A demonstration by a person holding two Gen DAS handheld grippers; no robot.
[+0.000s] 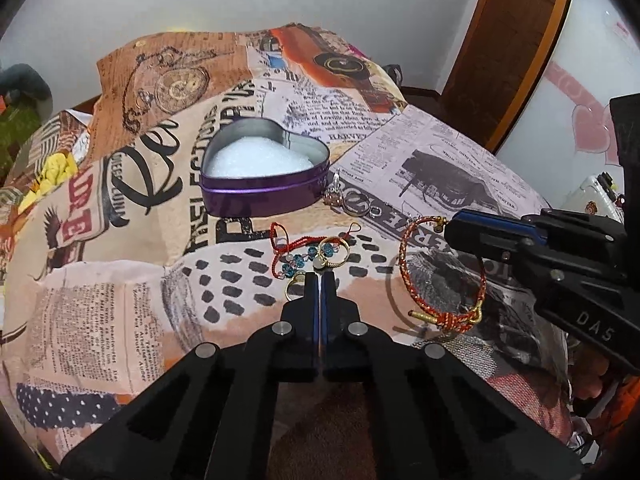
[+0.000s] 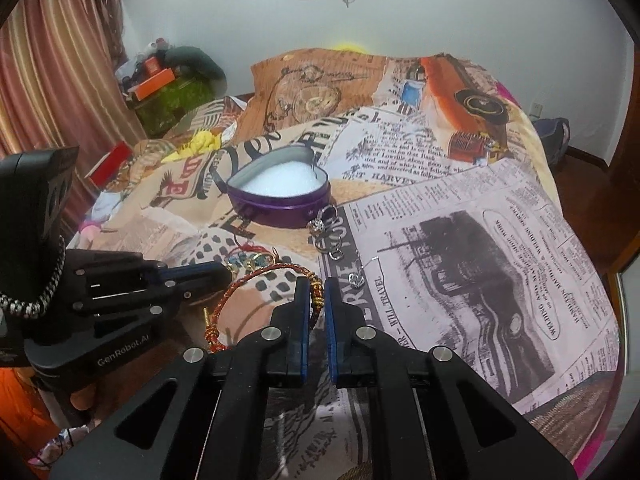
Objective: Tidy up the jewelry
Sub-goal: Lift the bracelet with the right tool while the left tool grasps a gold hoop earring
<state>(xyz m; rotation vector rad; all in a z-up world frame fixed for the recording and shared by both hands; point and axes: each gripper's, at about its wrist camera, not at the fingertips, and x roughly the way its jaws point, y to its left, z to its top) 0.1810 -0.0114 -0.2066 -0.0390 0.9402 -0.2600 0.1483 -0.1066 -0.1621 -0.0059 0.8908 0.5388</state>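
A purple heart-shaped tin (image 1: 264,194) with white foam lining sits open on the bed; it also shows in the right wrist view (image 2: 280,206). My left gripper (image 1: 319,280) is shut, its tips beside a gold ring (image 1: 294,286) and just short of a beaded red-cord bracelet with gold rings (image 1: 320,254). My right gripper (image 2: 317,286) has its jaws narrowly apart around the gold-beaded end of a red-gold braided bracelet (image 2: 248,284), which lies on the cover (image 1: 440,276). Silver rings and earrings (image 2: 328,228) lie next to the tin.
A printed newspaper-pattern bedcover (image 1: 440,168) covers the bed. A small silver earring (image 2: 355,279) lies right of the right fingertips. Clutter and a green box (image 2: 172,100) stand at the far left by a curtain. A wooden door (image 1: 508,40) is at the right.
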